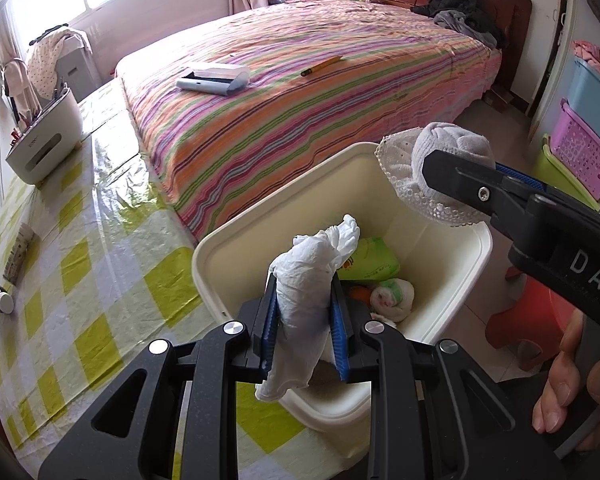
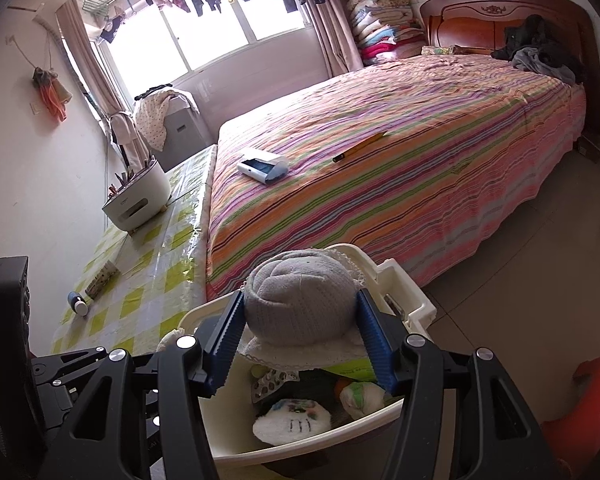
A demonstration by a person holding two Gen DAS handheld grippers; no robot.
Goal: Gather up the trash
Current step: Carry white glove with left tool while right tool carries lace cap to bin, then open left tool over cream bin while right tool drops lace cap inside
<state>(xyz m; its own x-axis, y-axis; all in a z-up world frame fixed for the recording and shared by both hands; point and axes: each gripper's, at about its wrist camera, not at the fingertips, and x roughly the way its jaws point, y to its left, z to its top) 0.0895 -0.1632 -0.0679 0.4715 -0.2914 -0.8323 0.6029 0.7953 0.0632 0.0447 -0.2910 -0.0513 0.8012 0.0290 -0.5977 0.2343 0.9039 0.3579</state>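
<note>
The left gripper (image 1: 306, 320) is pinching a crumpled white tissue (image 1: 308, 280) between its blue pads, the paper standing up out of the grip and trailing below it. It hangs right over the open mouth of the cream bin (image 1: 484, 240), which looks like the point of holding it there: let go and the tissue should fall inside rather than on the floor.

The right gripper (image 2: 300, 334) is clamped on a rolled grey sock (image 2: 302, 300) with a white lace-edged cloth (image 2: 284, 354) bunched under it. In the left wrist view this bundle sits at the far rim of the bin, a little higher than the tissue, so both pieces of trash are poised above the same container.

Inside the bin there is already a green packet (image 1: 374, 262), a rolled white and green wad (image 1: 394, 296) and, in the right wrist view, a white item with a drawn face (image 2: 292, 420). My guess is the collecting is well along and the drop is the step in hand.

The bin stands between the table with the green checked cloth (image 1: 100, 240) and the striped bed (image 1: 320, 88), where a pencil (image 1: 322, 66) and a white case (image 1: 214, 78) lie. A red stool (image 1: 532, 320) sits on the floor beside the bin
</note>
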